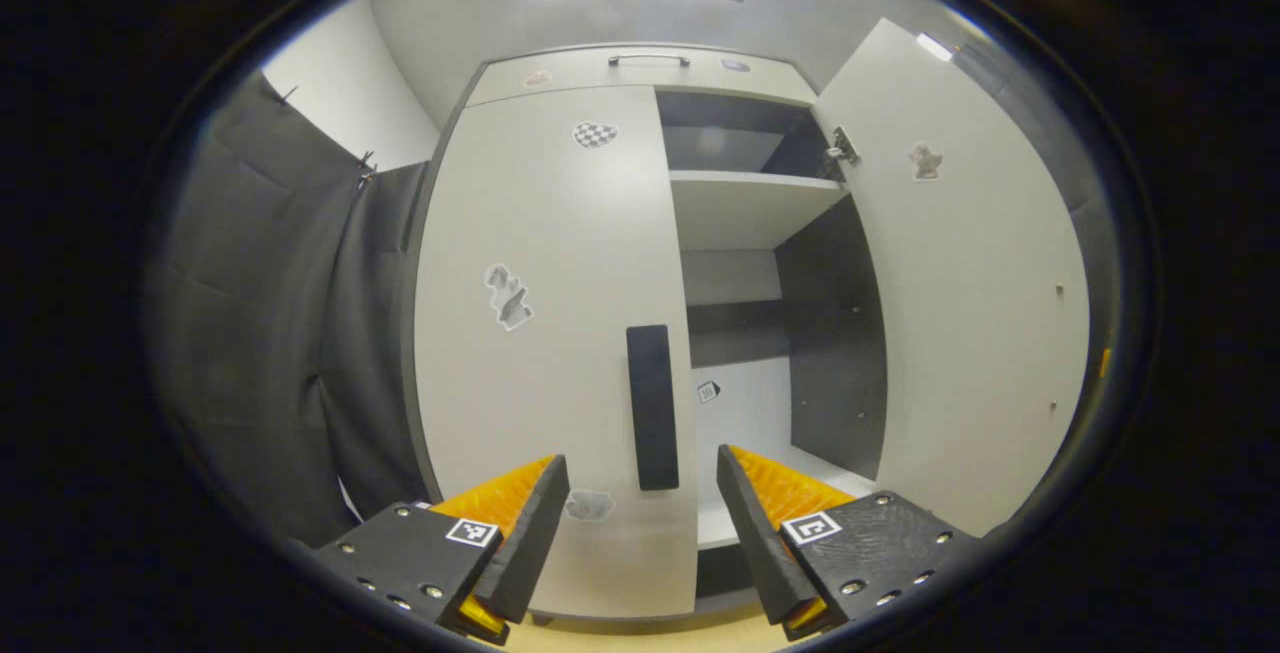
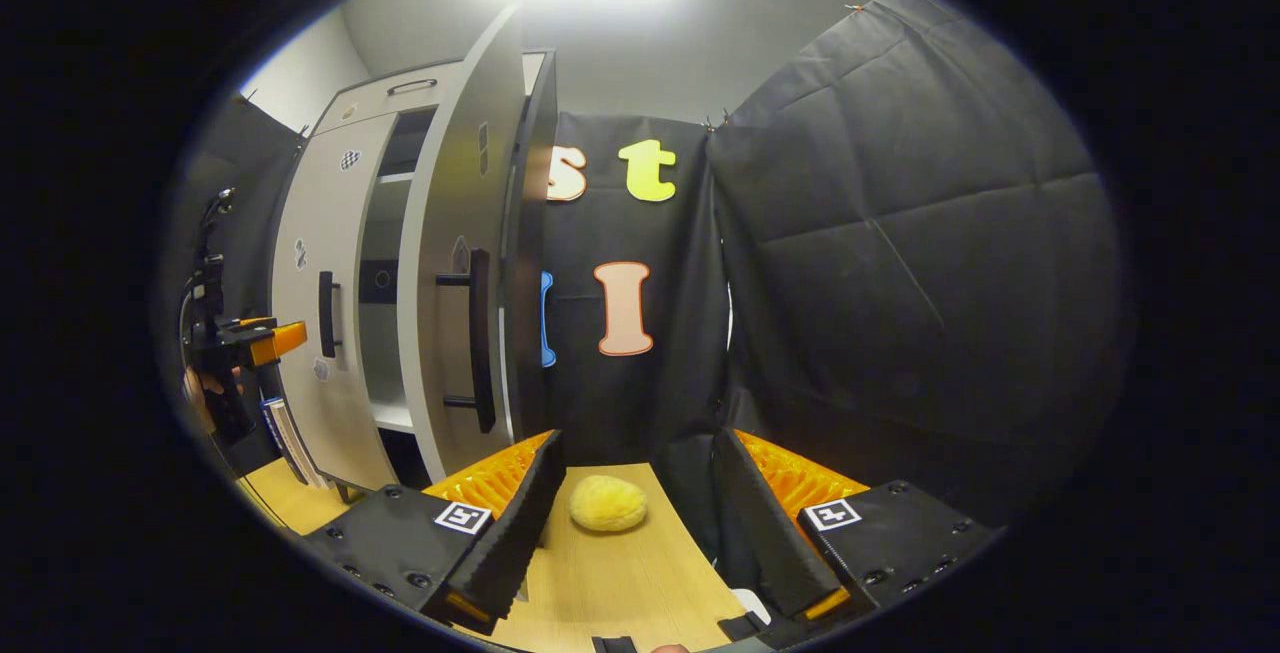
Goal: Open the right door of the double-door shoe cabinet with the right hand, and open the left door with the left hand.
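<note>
Left gripper (image 1: 642,513), jaws apart, faces the closed left door's handle (image 1: 652,406); right door (image 1: 975,313) stands open, showing 2 shelves (image 1: 750,208).

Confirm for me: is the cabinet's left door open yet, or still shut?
Shut. In the left gripper view the left door lies flat across its half, while the right door is swung wide, baring the shelves.

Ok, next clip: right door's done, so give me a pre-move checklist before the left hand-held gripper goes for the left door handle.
1. Right door swung open: ok.
2. Left door closed, yet to open: ok.
3. Left hand-held gripper open, nothing between its fingers: ok.
4. Left door handle lined up between the fingers: ok.
5. Fingers touching the handle: not ok, they are short of it.
6. Right hand-held gripper open, off the right door's handle: ok.
</note>
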Available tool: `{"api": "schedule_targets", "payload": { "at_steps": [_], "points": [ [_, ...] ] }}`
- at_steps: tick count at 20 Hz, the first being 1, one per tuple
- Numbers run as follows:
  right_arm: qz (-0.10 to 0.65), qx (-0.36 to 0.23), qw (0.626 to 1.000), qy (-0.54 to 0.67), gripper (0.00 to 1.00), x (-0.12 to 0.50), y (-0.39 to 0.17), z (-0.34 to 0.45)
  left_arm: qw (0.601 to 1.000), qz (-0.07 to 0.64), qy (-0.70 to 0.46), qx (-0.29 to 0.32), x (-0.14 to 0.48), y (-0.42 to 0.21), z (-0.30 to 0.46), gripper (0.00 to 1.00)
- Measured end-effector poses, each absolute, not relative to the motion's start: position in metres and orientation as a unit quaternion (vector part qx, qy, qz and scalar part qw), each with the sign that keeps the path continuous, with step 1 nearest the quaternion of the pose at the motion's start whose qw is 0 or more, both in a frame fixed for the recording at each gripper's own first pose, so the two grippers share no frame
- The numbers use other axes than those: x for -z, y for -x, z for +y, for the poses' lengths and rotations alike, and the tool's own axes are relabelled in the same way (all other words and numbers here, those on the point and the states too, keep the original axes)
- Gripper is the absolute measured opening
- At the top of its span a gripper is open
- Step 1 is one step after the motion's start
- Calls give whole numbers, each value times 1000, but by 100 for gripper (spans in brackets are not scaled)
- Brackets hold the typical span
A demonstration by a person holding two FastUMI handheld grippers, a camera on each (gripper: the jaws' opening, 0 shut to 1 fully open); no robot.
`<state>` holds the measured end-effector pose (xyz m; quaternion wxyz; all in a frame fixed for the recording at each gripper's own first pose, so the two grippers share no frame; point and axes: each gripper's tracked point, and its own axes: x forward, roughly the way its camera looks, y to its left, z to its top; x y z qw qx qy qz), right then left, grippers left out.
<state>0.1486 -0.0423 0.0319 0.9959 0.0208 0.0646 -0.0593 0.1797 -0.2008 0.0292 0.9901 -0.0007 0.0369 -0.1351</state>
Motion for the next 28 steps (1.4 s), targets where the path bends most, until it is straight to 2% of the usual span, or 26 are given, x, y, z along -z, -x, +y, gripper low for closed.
{"api": "schedule_targets", "payload": {
  "at_steps": [13, 21, 22, 24, 26, 28],
  "points": [
    [96, 101, 990, -20, 98, -16, -129, -71, 991, 51, 14, 122, -14, -254, -223, 88],
    [133, 127, 982, -38, 98, 6, -115, -85, 992, 59, 15, 112, -1, -264, -220, 87],
    [136, 130, 981, -41, 98, 8, -115, -86, 992, 60, 12, 114, -3, -266, -219, 76],
    [140, 132, 980, -51, 98, 10, -115, -85, 991, 60, 10, 117, -6, -267, -224, 74],
    [142, 131, 979, -58, 98, 14, -118, -85, 991, 61, 9, 119, -7, -268, -225, 53],
    [145, 127, 980, -58, 98, 17, -120, -86, 990, 64, 8, 128, -7, -266, -231, 40]
  ]
}}
